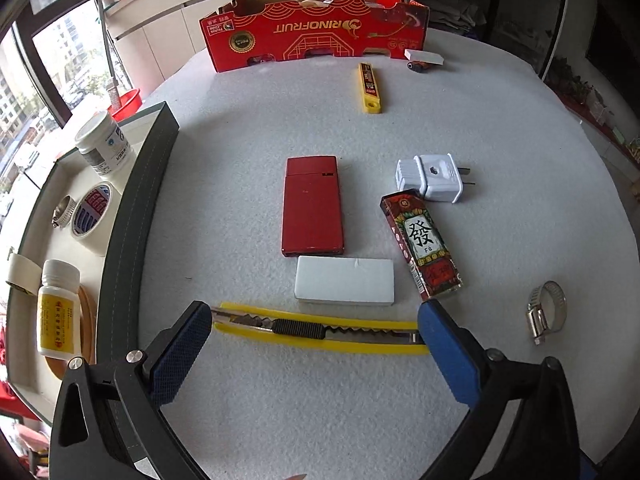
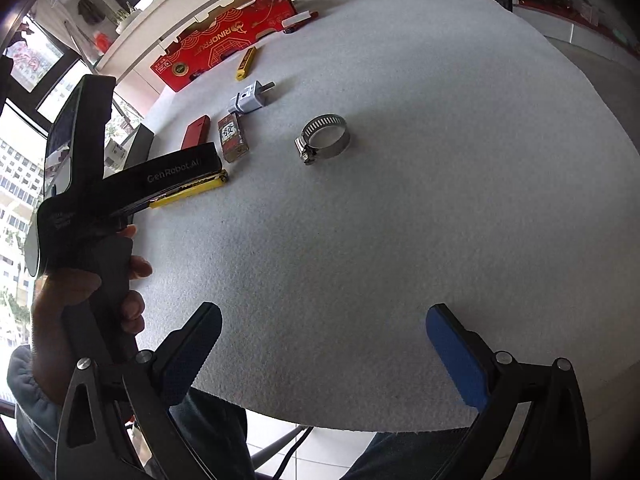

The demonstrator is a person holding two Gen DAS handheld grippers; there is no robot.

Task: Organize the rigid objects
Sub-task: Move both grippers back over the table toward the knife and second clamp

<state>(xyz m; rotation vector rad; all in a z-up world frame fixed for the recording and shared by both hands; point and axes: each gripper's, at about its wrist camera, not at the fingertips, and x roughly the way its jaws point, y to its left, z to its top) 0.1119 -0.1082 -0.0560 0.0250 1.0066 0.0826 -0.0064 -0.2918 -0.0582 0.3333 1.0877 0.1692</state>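
The left gripper [image 1: 315, 334] is spread wide, released, its blue pads at either end of the yellow utility knife [image 1: 320, 330], which lies crosswise on the white felt table [image 1: 500, 128]. Just beyond the knife sit a white block [image 1: 345, 281], a red flat case [image 1: 313, 206], a mahjong-print lighter [image 1: 422, 244] and a white plug adapter [image 1: 434, 176] — a tight cluster. A hose clamp [image 1: 546, 310] lies apart to the right. At the left edge a dark-rimmed tray [image 1: 132, 216] holds bottles and tape. The right gripper [image 2: 324, 344] is also released, empty, over bare felt near the table's near edge — open room all round. Far off stands a red fruit carton [image 1: 316, 34].
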